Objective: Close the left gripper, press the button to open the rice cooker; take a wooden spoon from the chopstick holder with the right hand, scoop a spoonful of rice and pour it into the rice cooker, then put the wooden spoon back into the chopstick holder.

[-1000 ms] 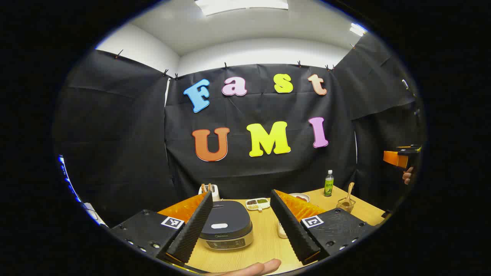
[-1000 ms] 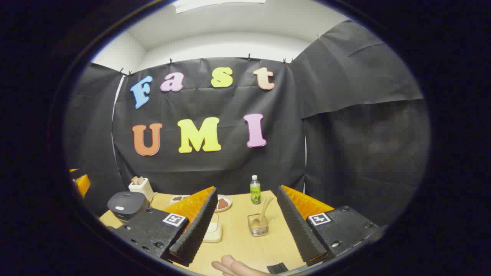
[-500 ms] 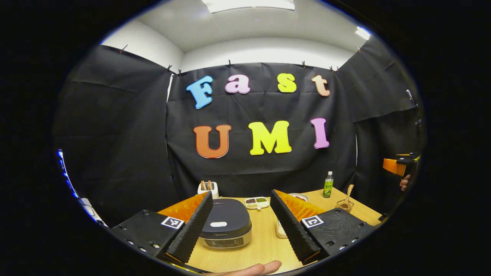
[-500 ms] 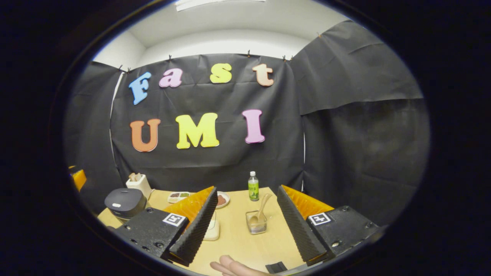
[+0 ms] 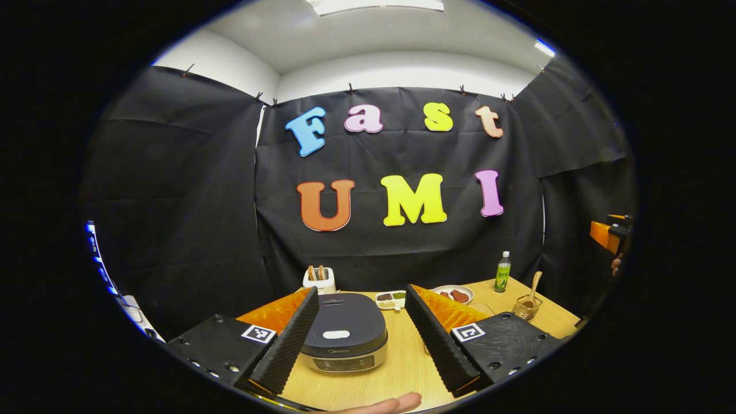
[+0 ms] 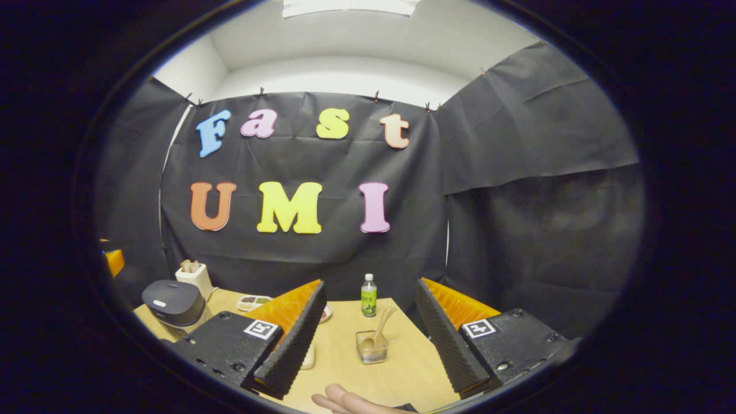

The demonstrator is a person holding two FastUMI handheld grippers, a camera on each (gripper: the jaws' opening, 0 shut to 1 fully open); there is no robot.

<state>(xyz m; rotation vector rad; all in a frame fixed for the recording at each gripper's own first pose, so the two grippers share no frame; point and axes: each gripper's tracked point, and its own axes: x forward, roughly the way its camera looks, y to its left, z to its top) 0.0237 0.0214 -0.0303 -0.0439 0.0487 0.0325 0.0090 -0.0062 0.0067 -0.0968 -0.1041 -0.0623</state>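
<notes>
Left claw (image 5: 357,339) has eased back, and the dark rounded rice cooker (image 5: 344,339) sits lower between its spread fingers.
White lid button (image 5: 336,334) dead ahead; right claw (image 6: 368,345), also open, hangs farther off.

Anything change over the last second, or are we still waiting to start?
Only small hand drift: the rice cooker sits slightly nearer between the left gripper fingers, and the right gripper view has shifted a little. Both stay open, holding nothing; lid shut, spoon in its holder.
</notes>
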